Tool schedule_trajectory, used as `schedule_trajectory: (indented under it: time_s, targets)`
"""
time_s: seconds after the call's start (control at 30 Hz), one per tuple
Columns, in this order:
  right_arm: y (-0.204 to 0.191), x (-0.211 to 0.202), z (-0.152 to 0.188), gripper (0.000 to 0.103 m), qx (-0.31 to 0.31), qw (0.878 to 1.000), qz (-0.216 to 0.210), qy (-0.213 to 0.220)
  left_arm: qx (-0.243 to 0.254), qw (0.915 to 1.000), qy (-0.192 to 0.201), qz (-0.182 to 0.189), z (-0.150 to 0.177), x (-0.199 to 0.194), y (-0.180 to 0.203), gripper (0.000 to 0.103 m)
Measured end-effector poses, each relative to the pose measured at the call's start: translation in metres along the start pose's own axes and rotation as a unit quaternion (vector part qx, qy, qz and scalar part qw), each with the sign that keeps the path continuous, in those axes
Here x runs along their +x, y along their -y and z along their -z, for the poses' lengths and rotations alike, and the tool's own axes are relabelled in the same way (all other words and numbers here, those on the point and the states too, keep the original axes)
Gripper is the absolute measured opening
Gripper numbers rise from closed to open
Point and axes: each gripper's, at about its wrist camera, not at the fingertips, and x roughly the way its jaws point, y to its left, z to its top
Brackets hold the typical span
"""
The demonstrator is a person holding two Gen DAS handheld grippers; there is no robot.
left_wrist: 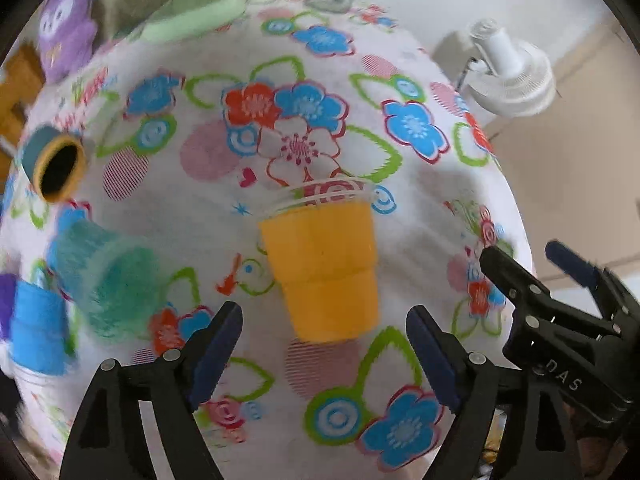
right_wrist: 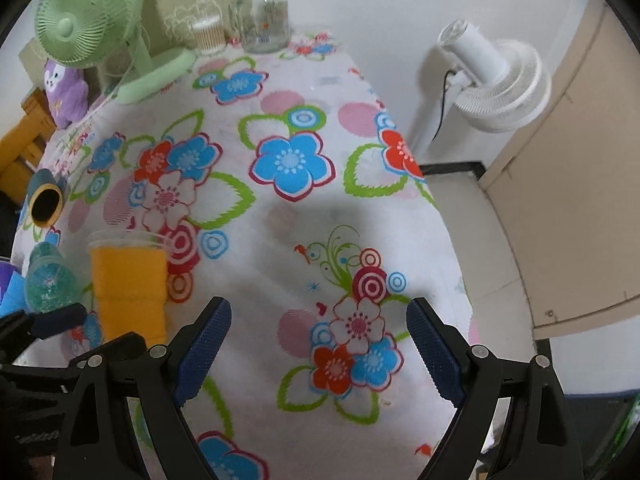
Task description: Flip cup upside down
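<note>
A table covered by one floral tablecloth (right_wrist: 304, 216), white with blue, red and green flowers, fills the room's near side. One yellow cup (left_wrist: 322, 268) stands on it, wider end up, with a clear plastic rim showing above the yellow; in the right wrist view it sits at the left (right_wrist: 128, 288). It rests on the cloth, touched by nothing.

Two grippers are here. The left gripper (left_wrist: 324, 354) is spread wide, its blue-padded fingers (left_wrist: 216, 352) apart and empty, the cup standing just beyond the gap between them. The right gripper (right_wrist: 319, 354) is likewise spread and holds nothing, poised over bare cloth to the right of the cup; it also shows at the right edge of the left wrist view (left_wrist: 532, 268).

To the left of the cup lie one teal tube with a yellow-rimmed dark opening (left_wrist: 54, 164), on its side, and one green glittery bottle (right_wrist: 46, 280). Beside that is a blue and purple object (left_wrist: 34, 328), too blurred to name.

At the far end stand one green desk fan (right_wrist: 90, 20), one clear glass jar (right_wrist: 264, 16) and one purple plush toy (right_wrist: 66, 90). One white fan (right_wrist: 496, 80) stands off the table to the right
</note>
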Motion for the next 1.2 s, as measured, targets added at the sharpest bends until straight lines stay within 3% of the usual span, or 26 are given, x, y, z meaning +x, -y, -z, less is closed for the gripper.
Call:
schedule_trajectory:
  time_s: [0.37, 0.6, 0.83, 1.2]
  targets:
    - [-0.054, -0.063, 0.033, 0.091, 0.009, 0.994, -0.002, 0.113, 0.090, 0.9950, 0.030, -0.032, 0.019, -0.052, -0.041, 0.091]
    - [-0.088, -0.089, 0.053, 0.091, -0.009, 0.983, 0.002, 0.185, 0.114, 0.9916, 0.040, -0.048, 0.036, -0.066, -0.060, 0.095]
    - [-0.105, -0.073, 0.079, 0.091, -0.023, 0.967, -0.030, 0.251, 0.105, 0.9912, 0.039, -0.070, 0.056, -0.045, -0.082, 0.095]
    - [-0.117, -0.021, 0.104, 0.089, -0.028, 0.960, -0.049, 0.273, 0.100, 0.9908, 0.031, -0.086, 0.073, -0.004, -0.102, 0.095]
